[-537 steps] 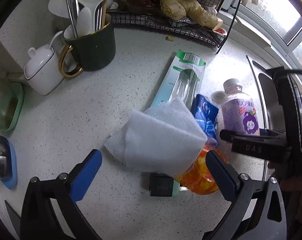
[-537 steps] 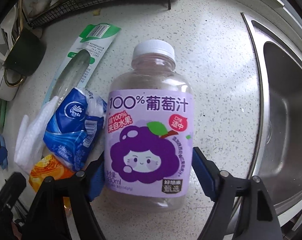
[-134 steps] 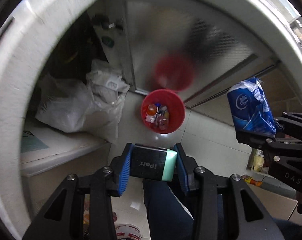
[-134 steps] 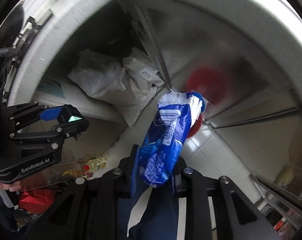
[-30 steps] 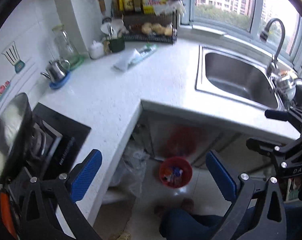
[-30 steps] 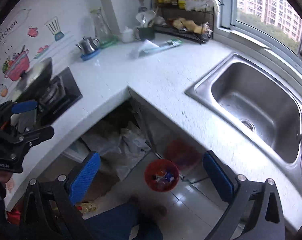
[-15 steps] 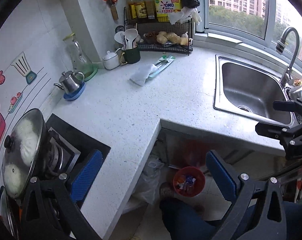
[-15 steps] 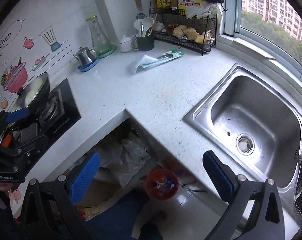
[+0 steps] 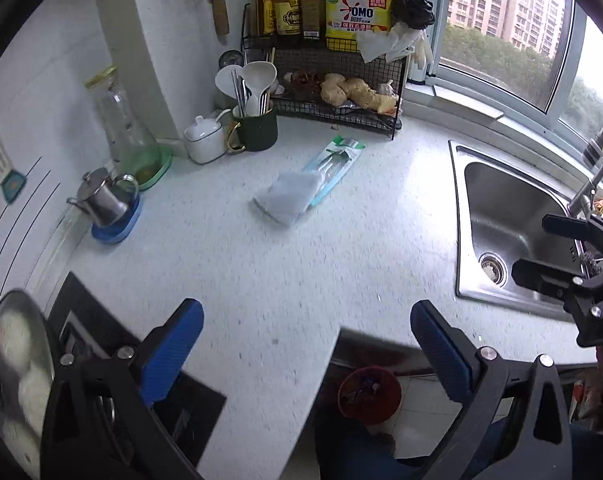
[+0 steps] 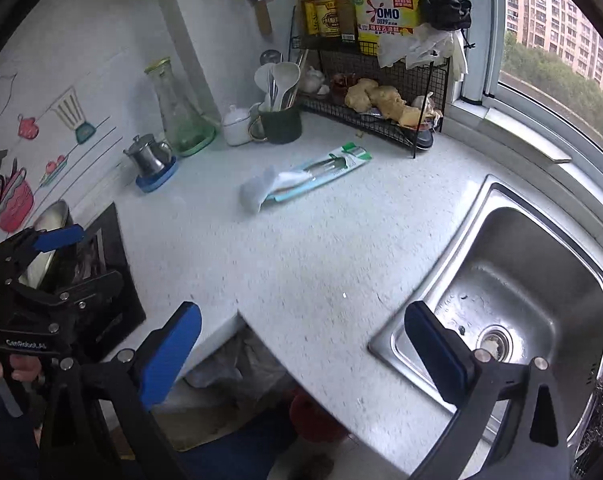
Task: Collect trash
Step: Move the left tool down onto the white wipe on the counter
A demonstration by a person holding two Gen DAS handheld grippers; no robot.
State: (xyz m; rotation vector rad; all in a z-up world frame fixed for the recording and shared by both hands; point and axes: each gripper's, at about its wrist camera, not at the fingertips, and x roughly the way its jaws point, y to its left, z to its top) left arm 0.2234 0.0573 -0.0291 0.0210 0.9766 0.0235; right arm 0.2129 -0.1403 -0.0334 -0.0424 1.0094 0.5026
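Observation:
A crumpled white tissue [image 9: 287,198] lies on the white countertop [image 9: 261,272], overlapping a long green and white packet [image 9: 333,168]. Both also show in the right wrist view, the tissue [image 10: 257,190] and the packet [image 10: 321,174]. A red bin [image 9: 369,394] holding trash stands on the floor below the counter edge. My left gripper [image 9: 301,344] is open and empty, above the counter's front corner. My right gripper [image 10: 301,344] is open and empty, over the counter edge beside the sink.
A steel sink [image 10: 513,288] is at the right. A black wire rack [image 9: 333,92] with bottles and ginger, a green utensil mug [image 9: 255,130], a white pot [image 9: 203,142], a glass carafe [image 9: 121,128] and a small kettle [image 9: 105,200] line the back. A stove [image 9: 101,344] is at the left.
Both grippers have risen and moved in over the counter. The tissue and packet look closer, and the red bin has dropped toward the bottom of both views.

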